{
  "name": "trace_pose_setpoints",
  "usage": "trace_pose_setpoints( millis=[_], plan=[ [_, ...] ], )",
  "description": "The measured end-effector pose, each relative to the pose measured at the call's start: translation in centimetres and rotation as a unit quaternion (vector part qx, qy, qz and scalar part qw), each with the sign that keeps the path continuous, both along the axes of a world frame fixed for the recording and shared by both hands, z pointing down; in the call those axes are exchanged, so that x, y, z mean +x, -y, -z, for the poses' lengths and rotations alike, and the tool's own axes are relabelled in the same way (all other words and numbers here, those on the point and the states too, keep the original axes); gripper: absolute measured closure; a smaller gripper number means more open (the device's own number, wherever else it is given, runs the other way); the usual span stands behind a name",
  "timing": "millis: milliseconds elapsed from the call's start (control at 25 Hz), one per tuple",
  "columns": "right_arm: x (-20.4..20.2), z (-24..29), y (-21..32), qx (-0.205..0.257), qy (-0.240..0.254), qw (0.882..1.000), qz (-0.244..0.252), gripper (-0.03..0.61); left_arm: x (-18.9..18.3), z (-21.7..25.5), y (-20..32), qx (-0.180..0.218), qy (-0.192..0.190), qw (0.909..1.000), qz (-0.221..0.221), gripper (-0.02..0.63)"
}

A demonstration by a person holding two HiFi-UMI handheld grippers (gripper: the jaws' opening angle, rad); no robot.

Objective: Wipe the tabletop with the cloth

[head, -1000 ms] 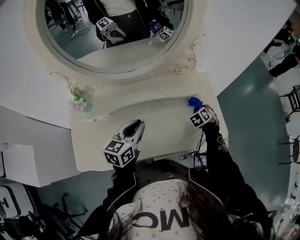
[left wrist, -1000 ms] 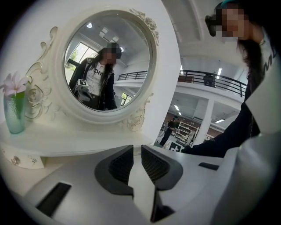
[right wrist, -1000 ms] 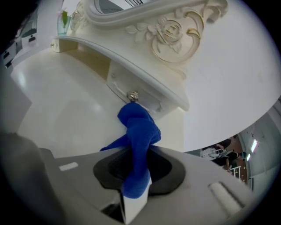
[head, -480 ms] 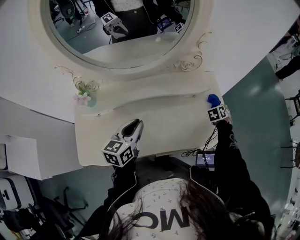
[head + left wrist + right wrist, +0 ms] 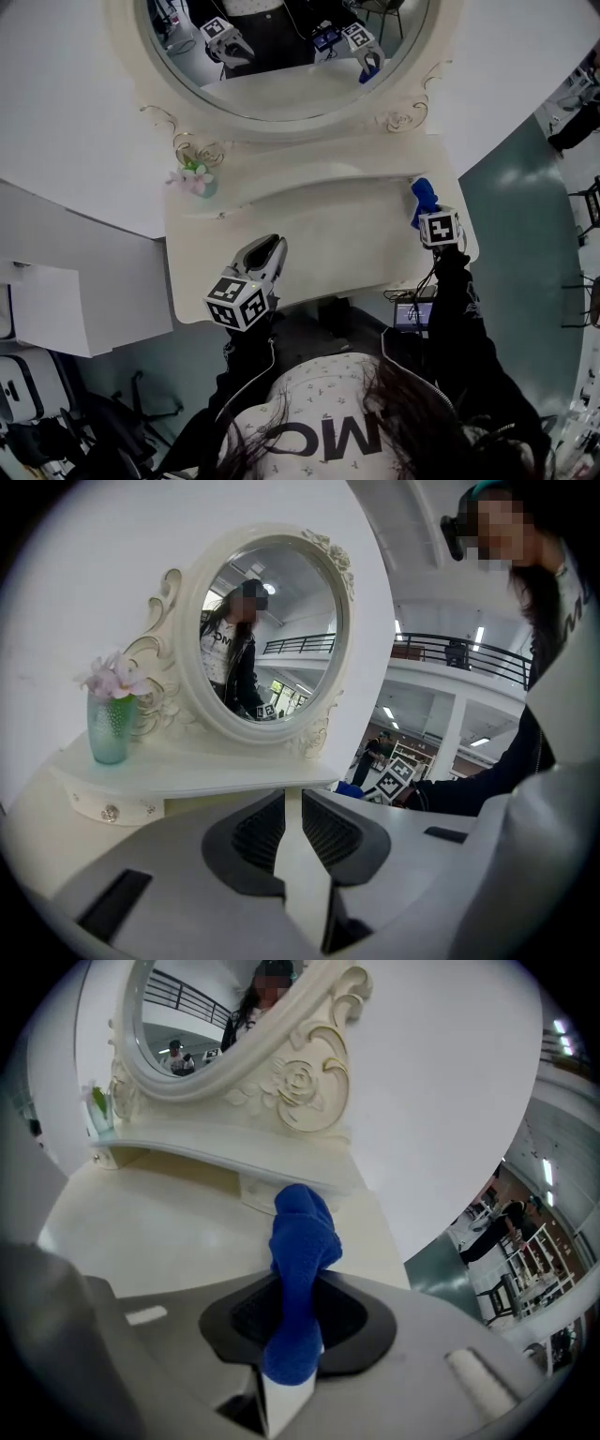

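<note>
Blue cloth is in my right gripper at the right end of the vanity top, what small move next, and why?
Probably press the blue cloth down and sweep it left. The right gripper is shut on it at the right end of the tabletop, so nearly all the surface lies to its left.

Black-sleeved left arm bent close, left grey two-jaw gripper level, jaws slightly apart, empty. Black-sleeved right arm stretched forward-right, right grey two-jaw gripper clamped on blue knitted cloth.

Cream dressing table carries an oval mirror and a flower vase.
</note>
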State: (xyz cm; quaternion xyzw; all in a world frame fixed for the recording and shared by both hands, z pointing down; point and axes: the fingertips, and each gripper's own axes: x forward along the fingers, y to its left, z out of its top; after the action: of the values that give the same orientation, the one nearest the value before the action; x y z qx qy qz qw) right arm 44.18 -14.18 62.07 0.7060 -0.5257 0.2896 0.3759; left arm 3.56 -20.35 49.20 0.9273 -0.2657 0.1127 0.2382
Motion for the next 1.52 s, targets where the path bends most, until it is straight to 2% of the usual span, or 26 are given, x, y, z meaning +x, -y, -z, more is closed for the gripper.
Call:
trace_pose_setpoints(
  millis=[240,400,560,680,800,1040,1160,1280,1400,1520],
  plan=[
    [-11.5,1.6,1.3,0.018,0.025,0.999,0.039,0.486,-7.5,0.5,0.5,0.000,-0.005,1.0000,0.005,0.568],
    [-21.5,2.1,4.3,0.042,0.048,0.993,0.100,0.486,-13.6,0.5,0.9,0.001,-0.004,0.9997,0.022,0.568],
    [-32.9,2.4,7.6,0.055,0.059,0.981,0.179,0.486,-20.5,0.2,1.4,0.003,0.002,0.9983,0.059,0.568],
    [-42.0,2.3,9.5,0.057,0.075,0.965,0.246,0.485,-25.7,-0.2,1.5,0.002,0.003,0.9954,0.095,0.568],
    [-50.6,1.8,10.8,0.051,0.087,0.943,0.318,0.486,-30.0,-0.5,1.5,0.001,0.002,0.9911,0.133,0.568],
    [-64.8,1.0,10.6,0.039,0.107,0.894,0.433,0.485,-35.7,-0.7,0.3,-0.003,-0.004,0.9820,0.189,0.568],
    [-69.3,-0.2,9.4,0.024,0.113,0.874,0.472,0.485,-37.1,-1.2,-0.8,-0.008,-0.006,0.9789,0.204,0.568],
    [-72.1,-2.2,7.9,-0.003,0.116,0.860,0.497,0.485,-38.4,-1.7,-1.5,-0.012,-0.008,0.9755,0.219,0.568],
    [-72.5,-5.3,6.6,-0.036,0.098,0.854,0.509,0.485,-39.4,-2.0,-2.2,-0.014,-0.008,0.9717,0.236,0.568],
    [-72.2,-6.6,6.3,-0.036,0.068,0.852,0.518,0.486,-40.0,-2.2,-2.5,-0.017,-0.010,0.9700,0.242,0.568]
  ],
)
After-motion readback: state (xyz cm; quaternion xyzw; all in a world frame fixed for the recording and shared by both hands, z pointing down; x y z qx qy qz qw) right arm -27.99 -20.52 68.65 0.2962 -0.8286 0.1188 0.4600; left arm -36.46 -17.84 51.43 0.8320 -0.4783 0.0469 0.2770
